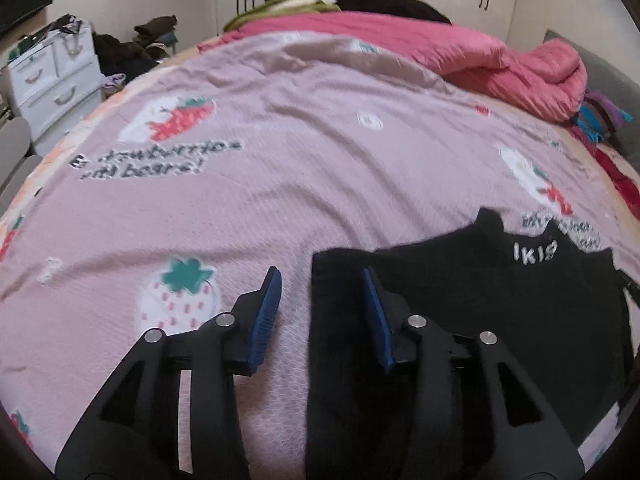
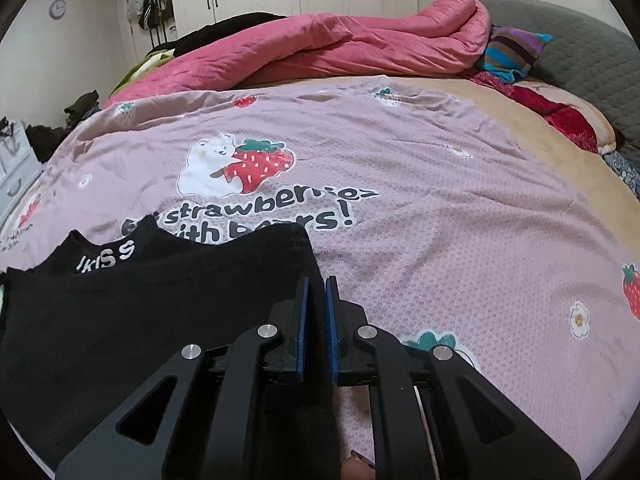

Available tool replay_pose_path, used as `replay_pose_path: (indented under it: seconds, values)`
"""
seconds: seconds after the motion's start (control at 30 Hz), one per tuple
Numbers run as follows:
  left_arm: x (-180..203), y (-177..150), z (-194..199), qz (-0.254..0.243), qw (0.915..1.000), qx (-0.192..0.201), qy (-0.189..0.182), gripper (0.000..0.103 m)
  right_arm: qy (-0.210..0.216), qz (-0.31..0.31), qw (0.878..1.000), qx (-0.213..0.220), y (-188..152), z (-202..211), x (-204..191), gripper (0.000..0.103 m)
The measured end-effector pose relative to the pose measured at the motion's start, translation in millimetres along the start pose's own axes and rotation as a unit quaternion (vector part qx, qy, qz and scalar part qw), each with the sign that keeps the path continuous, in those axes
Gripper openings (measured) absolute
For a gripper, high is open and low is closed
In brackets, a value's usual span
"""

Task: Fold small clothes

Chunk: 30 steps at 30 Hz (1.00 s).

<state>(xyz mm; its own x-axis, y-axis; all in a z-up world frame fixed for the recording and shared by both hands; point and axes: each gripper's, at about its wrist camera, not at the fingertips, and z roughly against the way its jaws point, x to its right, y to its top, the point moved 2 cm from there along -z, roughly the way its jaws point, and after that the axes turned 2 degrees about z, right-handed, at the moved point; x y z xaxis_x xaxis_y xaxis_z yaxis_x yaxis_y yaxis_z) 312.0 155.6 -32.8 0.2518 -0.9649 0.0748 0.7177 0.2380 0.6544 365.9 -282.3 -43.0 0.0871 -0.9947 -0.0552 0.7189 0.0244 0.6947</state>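
Small black knit garment (image 1: 480, 320) lies on the pink strawberry-print bedspread (image 1: 320, 160). Left gripper (image 1: 322, 300) fingers are parted around its edge; only the right view shows right gripper (image 2: 316, 312) fingers clamped on it.

The left gripper (image 1: 320, 280) fills the lower centre of its frame, angled downward, jaws apart. The right gripper (image 2: 316, 288), also lower centre and angled down, has its jaws nearly together.

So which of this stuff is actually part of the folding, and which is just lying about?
Part of the job:
black garment
left gripper
right gripper, shut on the garment's edge

Just lying about:
pink quilt
striped pillow
white drawers
hanging bags
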Motion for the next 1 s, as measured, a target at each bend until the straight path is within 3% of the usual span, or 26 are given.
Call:
replay_pose_path:
  seconds: [0.07, 0.13, 0.4, 0.57, 0.73, 0.9, 0.97, 1.0]
  values:
    - [3, -4, -9, -0.011, 0.9999, -0.005, 0.009, 0.034, 0.0, 0.0, 1.0, -0.001, -1, 1, 0, 0.007]
    - [5, -6, -13, -0.012, 0.9999, -0.003, 0.002, 0.003, 0.0, -0.002, 1.0, -0.001, -2, 1, 1, 0.007]
    - [3, 16, 13, 0.004, 0.9984, 0.056, 0.01, 0.002, -0.018, -0.011, 1.0, -0.006, -6, -1, 7, 0.007]
    - [6, -1, -23, -0.013, 0.9992, 0.012, 0.037, 0.004, -0.034, -0.029, 0.998, -0.04, -16, -12, 17, 0.007]
    - [7, -4, -13, -0.022, 0.9986, 0.016, 0.045, 0.015, -0.043, -0.036, 0.998, -0.032, -19, -3, 21, 0.013]
    - [-1, -13, -5, -0.007, 0.999, 0.002, 0.045, 0.031, -0.046, -0.037, 0.998, -0.009, -22, 20, 17, 0.041]
    - [-4, -15, 2, -0.005, 0.9989, 0.0, 0.047, 0.032, -0.05, -0.026, 0.998, 0.002, -22, 29, 9, 0.062]
    - [-4, -17, 5, -0.005, 0.9988, -0.001, 0.049, 0.034, -0.043, -0.018, 0.999, 0.007, -23, 34, 3, 0.066]
